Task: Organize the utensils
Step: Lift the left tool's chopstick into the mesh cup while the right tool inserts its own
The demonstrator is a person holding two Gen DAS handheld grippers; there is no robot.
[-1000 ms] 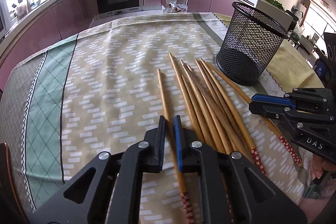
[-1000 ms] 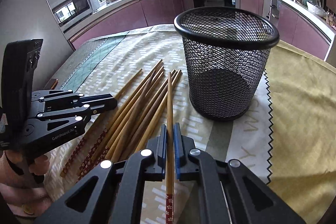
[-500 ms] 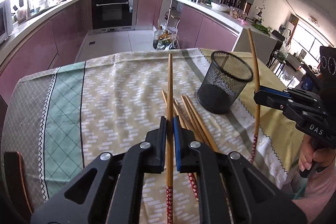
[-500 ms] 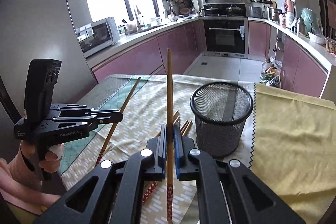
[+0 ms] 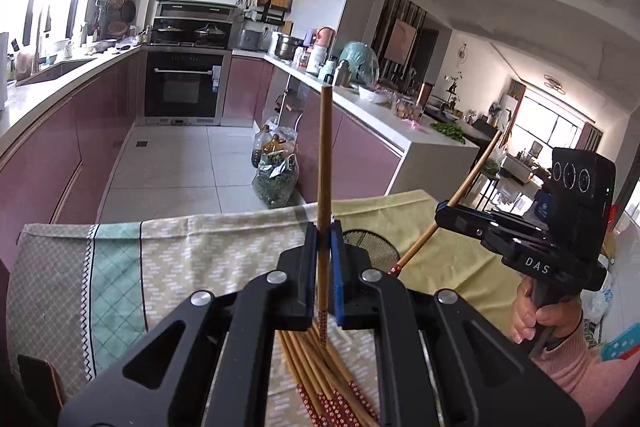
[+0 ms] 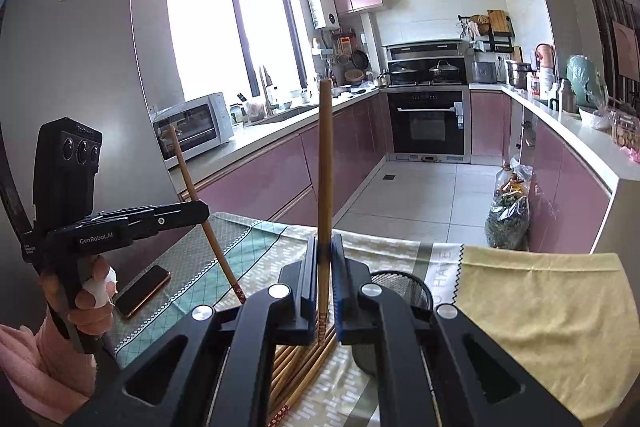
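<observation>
My left gripper (image 5: 324, 233) is shut on a wooden chopstick (image 5: 323, 163) that stands upright, red-patterned end down, high above the table. My right gripper (image 6: 325, 247) is shut on another chopstick (image 6: 325, 167), also upright. Each gripper shows in the other's view: the right one (image 5: 442, 211) with its tilted chopstick (image 5: 464, 187), the left one (image 6: 202, 209) with its chopstick (image 6: 200, 195). The black mesh holder (image 5: 370, 247) sits below, mostly hidden by the fingers; it also shows in the right wrist view (image 6: 404, 287). Several chopsticks (image 5: 320, 375) lie on the tablecloth.
A phone (image 6: 142, 291) lies on the table's left part. The patterned tablecloth (image 5: 200, 251) and a yellow cloth (image 6: 540, 311) cover the table. Kitchen counters, an oven (image 5: 184, 83) and bags on the floor (image 5: 276, 171) lie beyond the far edge.
Both grippers have risen higher with their chopsticks and tilted up, so the table and mesh holder have dropped low in both views.
</observation>
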